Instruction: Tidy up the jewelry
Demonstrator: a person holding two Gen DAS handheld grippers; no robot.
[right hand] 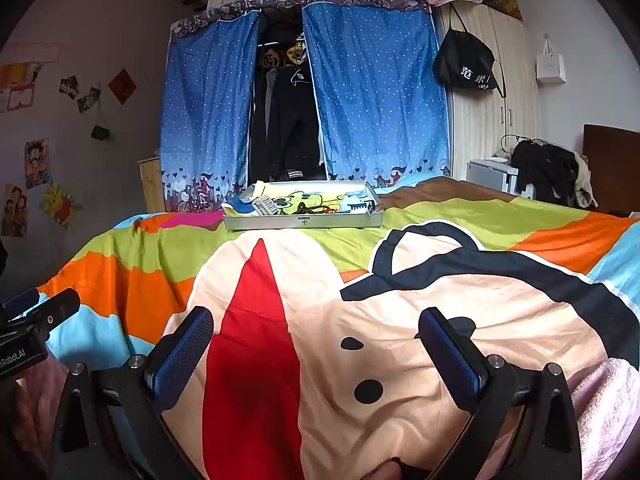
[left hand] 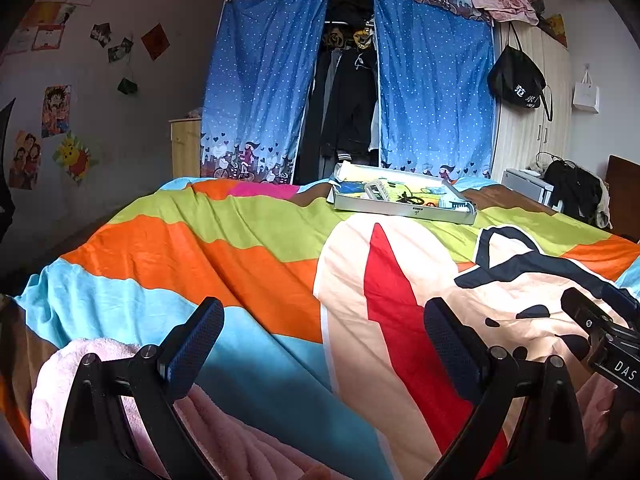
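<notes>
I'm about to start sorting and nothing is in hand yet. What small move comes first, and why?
Probably reach both grippers forward across the bedspread toward the grey tray. The left gripper and right gripper are open and empty, well short of the tray, where the dark beaded jewelry lies.

Tray (right hand: 303, 222) contents too small to identify: dark beaded tangle (left hand: 412, 200) could be a bracelet or necklace, can't tell. Pale ribbed item (right hand: 267, 205) beside it is unclear. Tray's near wall hides whatever lies low inside. Small label on that wall is unreadable. Left wrist view cuts the right gripper (left hand: 600, 320) at the frame edge; its fingers aren't visible there.
</notes>
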